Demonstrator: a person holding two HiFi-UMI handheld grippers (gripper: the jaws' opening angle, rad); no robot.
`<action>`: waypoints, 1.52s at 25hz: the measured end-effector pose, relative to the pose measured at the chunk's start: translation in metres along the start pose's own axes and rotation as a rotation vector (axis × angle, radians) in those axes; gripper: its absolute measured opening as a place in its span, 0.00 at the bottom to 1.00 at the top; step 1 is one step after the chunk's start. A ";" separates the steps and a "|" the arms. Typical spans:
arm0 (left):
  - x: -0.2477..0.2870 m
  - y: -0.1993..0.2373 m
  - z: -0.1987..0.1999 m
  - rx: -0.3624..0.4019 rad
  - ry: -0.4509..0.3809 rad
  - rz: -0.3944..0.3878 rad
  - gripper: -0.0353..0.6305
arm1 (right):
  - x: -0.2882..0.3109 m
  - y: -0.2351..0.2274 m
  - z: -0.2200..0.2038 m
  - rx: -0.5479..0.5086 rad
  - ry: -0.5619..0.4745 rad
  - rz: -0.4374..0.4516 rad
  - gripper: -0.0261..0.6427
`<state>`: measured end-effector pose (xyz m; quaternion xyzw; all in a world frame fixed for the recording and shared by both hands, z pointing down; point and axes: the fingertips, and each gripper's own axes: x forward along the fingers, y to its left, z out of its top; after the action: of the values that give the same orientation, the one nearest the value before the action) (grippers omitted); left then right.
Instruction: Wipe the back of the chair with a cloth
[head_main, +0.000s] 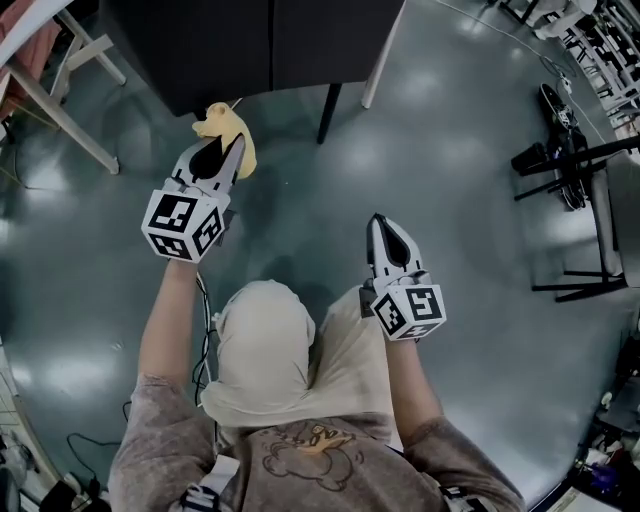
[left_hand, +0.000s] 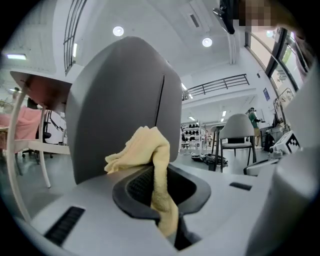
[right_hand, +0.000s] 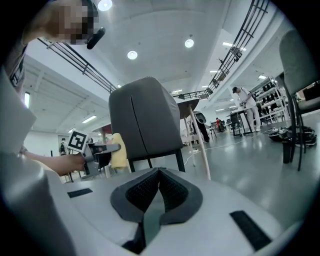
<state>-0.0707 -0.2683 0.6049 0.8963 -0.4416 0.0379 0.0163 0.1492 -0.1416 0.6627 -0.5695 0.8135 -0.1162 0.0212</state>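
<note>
Plainly the wiping itself has not started, as far as I can judge; this looks like the approach. The left gripper (head_main: 222, 152) is held out in front of the person with its fingers (left_hand: 137, 187) pinched on a yellow cloth (head_main: 235, 128). A strip of it runs down between the pads, and the rest bunches loosely above the tips. The cloth sits right at the near edge of the chair back (head_main: 270, 45), the broad grey panel that fills the left gripper view (left_hand: 115, 100). From the right gripper view the cloth (right_hand: 117, 152) shows just beside the left side of that panel (right_hand: 142, 117). No view lets me say whether fabric and panel are actually touching.

The right gripper (head_main: 385, 232) hangs lower and nearer the person's body, well apart from the chair. Its fingers (right_hand: 145, 192) are brought together with nothing between them. It looks idle for now.

As I see it, the next move calls for carrying the loose bunch of cloth onto the flat of the chair back. Then it wants pressing so the fabric spreads rather than just the hard tips rubbing. After that come sweeps across the panel, top to bottom or side to side. The pinch will need to hold firm, since only a narrow strip is caught and drag could tug it free. The chair stands on slim legs on a smooth floor (head_main: 460, 180), so a hard push might shift it. The free right gripper could steady it if need be.
</note>
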 end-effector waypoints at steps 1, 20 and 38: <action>-0.004 0.002 0.001 -0.007 -0.005 0.004 0.13 | 0.002 0.001 0.000 0.000 0.001 0.003 0.08; -0.044 0.004 0.163 -0.120 0.048 0.030 0.13 | 0.046 0.094 0.182 0.020 0.107 0.142 0.08; -0.109 0.042 0.503 -0.180 0.150 -0.005 0.13 | 0.039 0.172 0.537 0.013 0.144 0.078 0.08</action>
<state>-0.1430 -0.2394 0.0942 0.8868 -0.4387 0.0652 0.1298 0.0667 -0.2106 0.1079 -0.5273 0.8337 -0.1613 -0.0292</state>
